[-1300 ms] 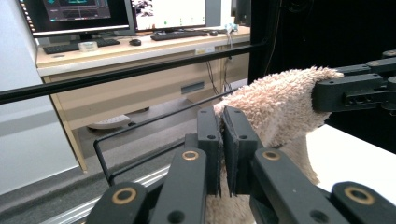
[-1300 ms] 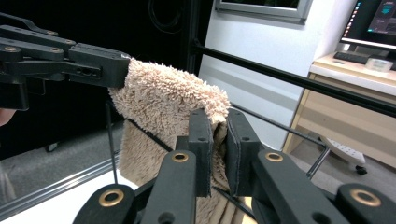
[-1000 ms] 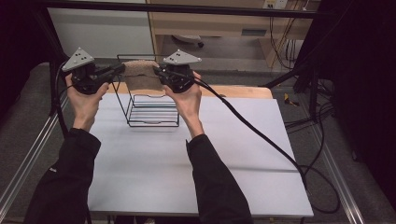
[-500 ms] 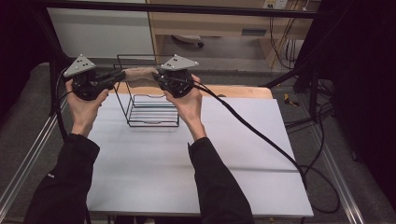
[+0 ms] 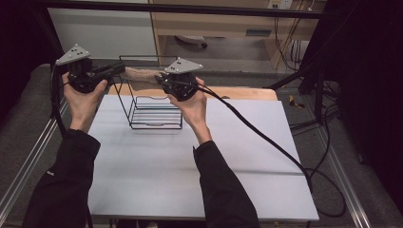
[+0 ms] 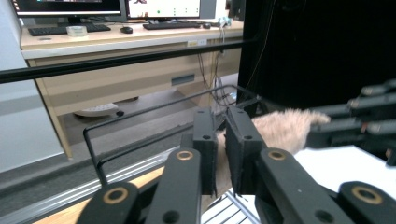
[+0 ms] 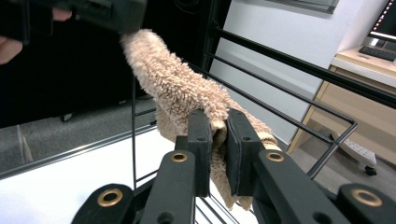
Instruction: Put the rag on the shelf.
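Since the earlier frame the beige fuzzy cloth (image 5: 142, 75) has been pulled taut. Left gripper (image 5: 119, 71) and right gripper (image 5: 160, 80) each clamp 1 end, above the wire rack (image 5: 154, 111), at 12 o'clock on the table (image 5: 199, 171).

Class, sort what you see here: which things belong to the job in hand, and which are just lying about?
In the job:
- fluffy beige cloth
- black wire rack
- left gripper
- right gripper

Lying about:
- keyboard
- mouse
- wooden board
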The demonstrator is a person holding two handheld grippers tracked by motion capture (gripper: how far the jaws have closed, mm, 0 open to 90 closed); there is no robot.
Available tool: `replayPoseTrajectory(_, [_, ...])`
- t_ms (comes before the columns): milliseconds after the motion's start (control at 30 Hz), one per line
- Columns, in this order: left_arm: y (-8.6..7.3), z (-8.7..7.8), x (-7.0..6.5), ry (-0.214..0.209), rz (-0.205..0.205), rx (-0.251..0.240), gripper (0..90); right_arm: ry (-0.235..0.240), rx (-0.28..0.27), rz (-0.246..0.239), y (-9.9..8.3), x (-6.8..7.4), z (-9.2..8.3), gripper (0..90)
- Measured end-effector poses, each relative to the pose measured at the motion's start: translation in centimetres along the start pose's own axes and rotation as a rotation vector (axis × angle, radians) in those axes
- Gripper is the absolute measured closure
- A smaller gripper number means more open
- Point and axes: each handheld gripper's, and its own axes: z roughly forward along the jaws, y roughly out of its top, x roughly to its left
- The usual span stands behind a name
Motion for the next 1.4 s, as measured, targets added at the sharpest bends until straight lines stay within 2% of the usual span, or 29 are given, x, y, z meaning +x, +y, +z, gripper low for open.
replayPoseTrajectory(100, [0.2, 0.4, 0.1, 0.000, -0.007, 0.030, 85.7, 0.003, 0.005, -0.009, -0.1, 0.0, 0.0, 81.8])
replayPoseTrajectory(167, [0.1, 0.6, 0.1, -0.015, -0.015, 0.052, 88.0, 0.005, 0.005, -0.011, -0.1, 0.0, -0.1, 81.8])
replayPoseTrajectory(333, [-1.0, 0.8, -0.1, -0.065, -0.016, 0.098, 89.6, 0.015, 0.012, -0.015, -0.2, 0.0, -0.1, 80.4])
replayPoseTrajectory(433, [-1.6, 0.9, -0.1, -0.076, -0.007, 0.121, 89.6, 0.025, 0.024, -0.012, -0.4, 0.0, 0.0, 78.3])
replayPoseTrajectory(667, [-2.1, 1.0, -0.2, -0.073, 0.009, 0.136, 89.7, 0.041, 0.037, -0.001, -0.4, -0.1, -0.1, 73.2])
replayPoseTrajectory(900, [-2.7, 1.4, -0.3, -0.058, 0.034, 0.153, 89.8, 0.059, 0.023, 0.028, -0.1, 0.0, -0.5, 56.6])
replayPoseTrajectory(1033, [-3.1, 1.6, -0.2, -0.049, 0.042, 0.165, 89.8, 0.053, -0.001, 0.049, 0.3, -0.2, -0.8, 51.6])
replayPoseTrajectory(1100, [-3.3, 1.7, -0.2, -0.042, 0.047, 0.165, 89.8, 0.050, -0.004, 0.052, 0.3, -0.3, -0.8, 54.7])
replayPoseTrajectory(1200, [-3.6, 1.7, -0.2, -0.040, 0.056, 0.164, 89.8, 0.064, 0.023, 0.064, 0.1, -0.2, -0.7, 68.2])
replayPoseTrajectory(1267, [-3.9, 1.7, -0.2, -0.036, 0.058, 0.169, 89.8, 0.067, 0.060, 0.060, -0.1, 0.0, -0.5, 77.6])
replayPoseTrajectory(1400, [-4.5, 1.6, -0.1, -0.034, 0.065, 0.179, 89.7, 0.064, 0.125, 0.076, -0.8, 0.0, 0.1, 87.6])
